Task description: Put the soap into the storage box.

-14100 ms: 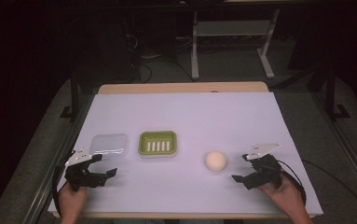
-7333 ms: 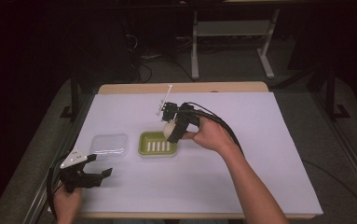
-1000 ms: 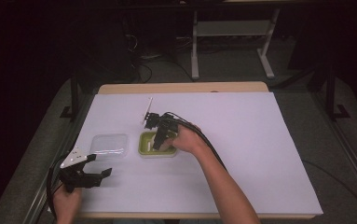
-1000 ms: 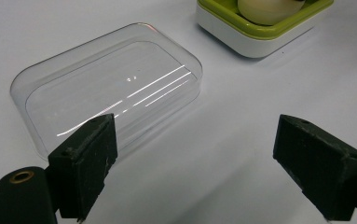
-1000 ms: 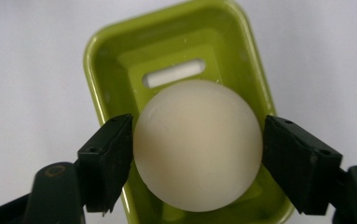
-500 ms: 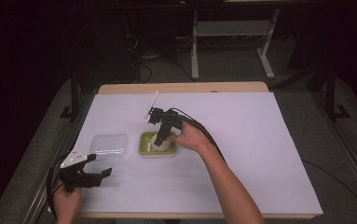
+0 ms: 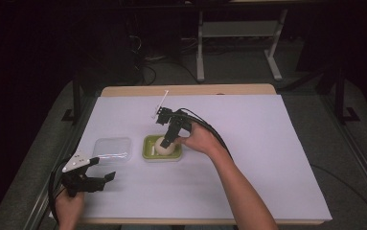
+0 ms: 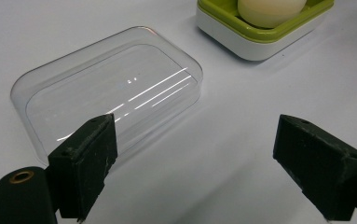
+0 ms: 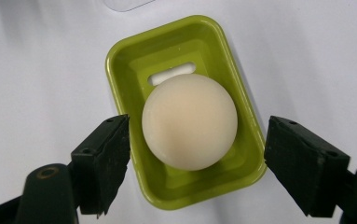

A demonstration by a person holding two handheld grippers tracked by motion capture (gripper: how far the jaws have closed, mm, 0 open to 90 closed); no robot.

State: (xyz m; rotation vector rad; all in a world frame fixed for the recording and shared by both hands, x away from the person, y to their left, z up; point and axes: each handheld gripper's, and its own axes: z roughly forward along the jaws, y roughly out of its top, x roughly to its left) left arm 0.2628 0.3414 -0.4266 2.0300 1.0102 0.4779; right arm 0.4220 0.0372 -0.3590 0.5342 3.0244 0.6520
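Note:
A round cream soap lies in the green soap dish at the middle of the white table; the soap and the dish also appear from above. My right gripper hovers right above the soap, open, its jaws wide on either side and not touching it. A clear plastic lid lies flat to the left of the dish. My left gripper rests open near the front left table edge, just short of the lid, nothing between its jaws.
The white table cover spreads wide to the right and front of the dish. A wooden table edge runs along the back. Metal frame legs and cables stand on the dark floor beyond.
The right gripper has opened and let go of the soap, which now sits in the dish. It has risen slightly. The left gripper has not moved.

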